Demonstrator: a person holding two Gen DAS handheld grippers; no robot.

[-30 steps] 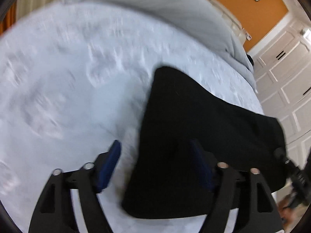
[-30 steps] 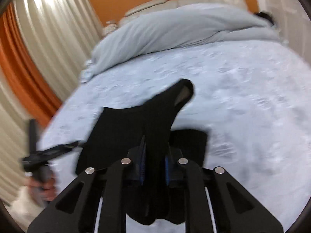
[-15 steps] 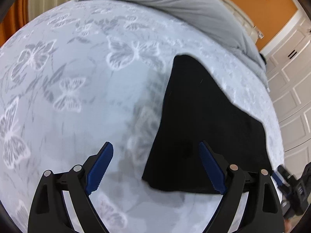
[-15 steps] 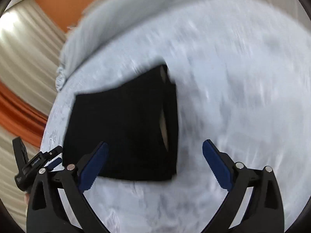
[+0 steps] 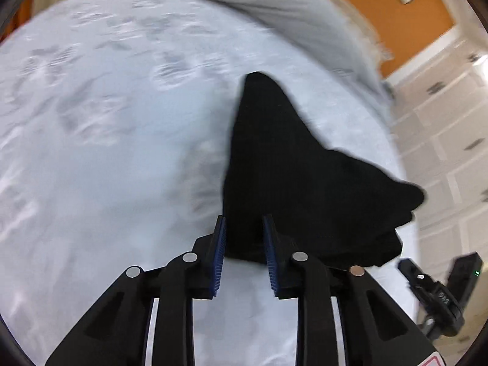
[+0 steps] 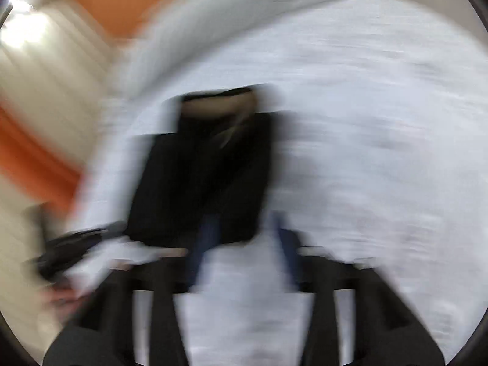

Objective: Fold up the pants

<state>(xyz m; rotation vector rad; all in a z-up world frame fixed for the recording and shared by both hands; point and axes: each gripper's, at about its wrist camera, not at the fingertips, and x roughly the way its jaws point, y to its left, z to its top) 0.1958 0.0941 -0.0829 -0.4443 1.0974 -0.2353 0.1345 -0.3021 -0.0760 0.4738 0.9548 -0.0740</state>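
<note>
The black pants [image 5: 286,170] lie folded on the pale butterfly-print bedspread [image 5: 106,152]. My left gripper [image 5: 244,238] is closed on the near left corner of the pants, the blue pads pinching the cloth. In the right wrist view, which is heavily blurred, the pants [image 6: 201,177] lie ahead and left. My right gripper [image 6: 241,244] stands partly open at their near right corner, with its left pad over the cloth edge and nothing gripped. The right gripper also shows in the left wrist view [image 5: 439,292] at the far right.
A grey duvet [image 5: 259,3] is bunched at the head of the bed. An orange wall [image 5: 381,6] and white cabinet doors [image 5: 451,128] stand beyond. Curtains [image 6: 45,76] hang at the left in the right wrist view.
My left gripper went from open to closed on the pants' near corner. My right gripper let go of the pants, opened wide, then narrowed while moving fast.
</note>
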